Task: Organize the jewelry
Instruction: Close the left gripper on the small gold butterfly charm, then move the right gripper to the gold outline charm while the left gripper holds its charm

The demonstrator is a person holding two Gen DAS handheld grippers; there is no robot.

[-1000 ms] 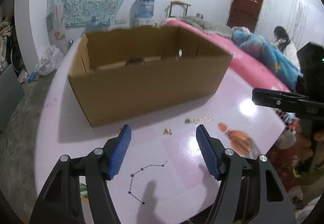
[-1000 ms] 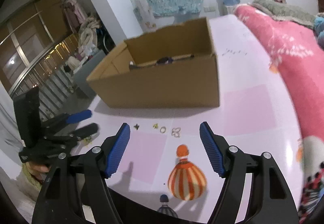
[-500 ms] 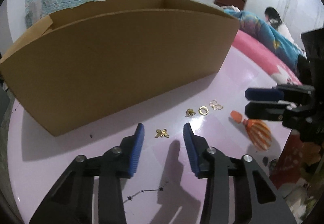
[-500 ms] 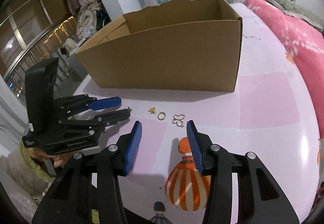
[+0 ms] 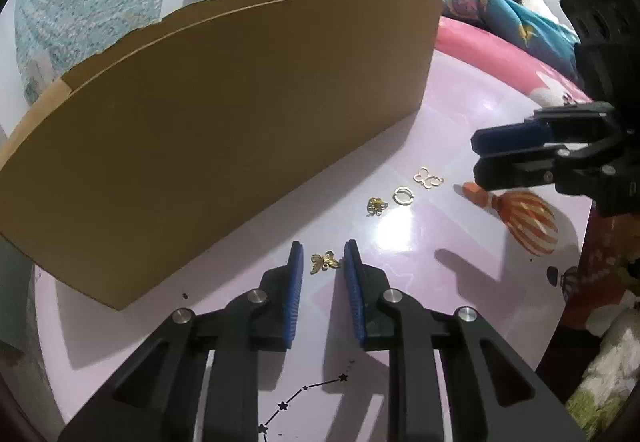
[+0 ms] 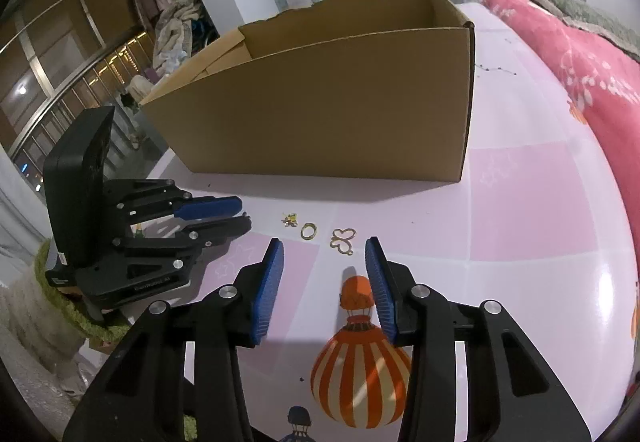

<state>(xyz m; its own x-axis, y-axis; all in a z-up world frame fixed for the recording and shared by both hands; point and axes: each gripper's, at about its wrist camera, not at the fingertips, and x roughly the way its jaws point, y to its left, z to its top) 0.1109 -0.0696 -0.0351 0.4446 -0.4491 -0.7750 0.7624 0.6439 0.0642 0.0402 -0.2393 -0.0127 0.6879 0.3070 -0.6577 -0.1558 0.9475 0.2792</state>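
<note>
1. The left tool is lowered over the pink desk, and its jaws have just been closing. A small gold butterfly charm lies between the blue pads. A thin gap seems to remain on each side, so the charm is bracketed but is not judged to be pinched.

2. The right tool is held half spread, and its jaws have also just been closing. Nothing is gripped by it. A pale outline butterfly lies just ahead of its tips, nearer the right pad. A gold ring and a small gold cluster lie ahead and to the left.

3. A cardboard box stands beyond all four pieces and is taken to be the place where the jewellery is to go.

4. The charm is judged to be very light, thin, stiff metal that lies flat on a glossy top. Sliding or skipping out from under the pads is likely.

5. It is best taken across the wings, at its widest part, with the pad tips kept touching the desk so that the edges are caught.

6. The outline butterfly is judged to be thin wire, easily bent, and is best squeezed gently across both wing loops.

7. The ring may roll or tilt once lifted, so a hold across its outer edge is suggested.
</note>
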